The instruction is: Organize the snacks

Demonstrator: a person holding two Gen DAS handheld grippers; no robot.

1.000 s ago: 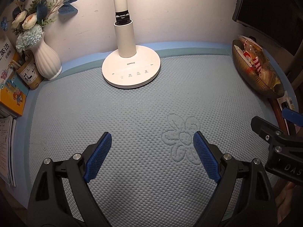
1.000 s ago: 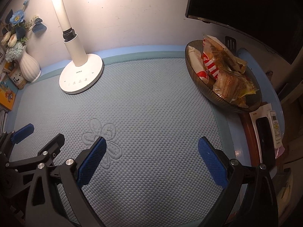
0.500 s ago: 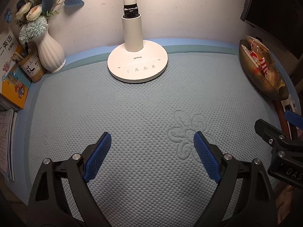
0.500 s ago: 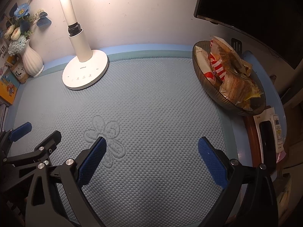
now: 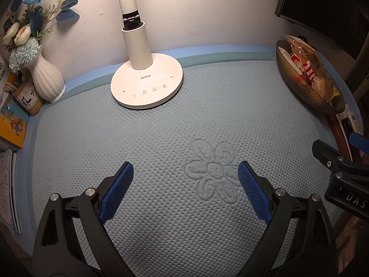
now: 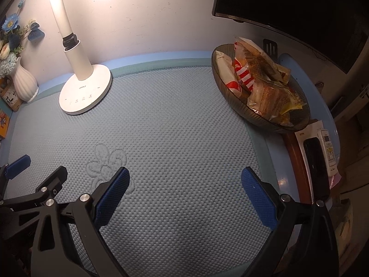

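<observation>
A dark ribbed glass bowl (image 6: 233,106) at the back right of the blue mat holds several wrapped snacks (image 6: 265,85), among them a red-and-white striped packet. The bowl also shows in the left wrist view (image 5: 297,85). My left gripper (image 5: 185,191) is open and empty above the mat, near a stitched flower (image 5: 213,173). My right gripper (image 6: 184,191) is open and empty above the mat, well short of the bowl. The left gripper (image 6: 25,177) shows at the lower left of the right wrist view, and part of the right gripper (image 5: 341,173) at the right edge of the left wrist view.
A lit white desk lamp (image 5: 147,85) stands at the back centre. A white vase of flowers (image 5: 47,82), a small cup and books sit at the far left. A dark monitor (image 6: 299,7) hangs behind the bowl. A remote control (image 6: 327,150) and a phone (image 6: 316,161) lie right of the mat.
Both views have shifted: the lamp and bowl moved right half a second ago, then back left and slightly nearer. Both grippers stayed open and empty.
</observation>
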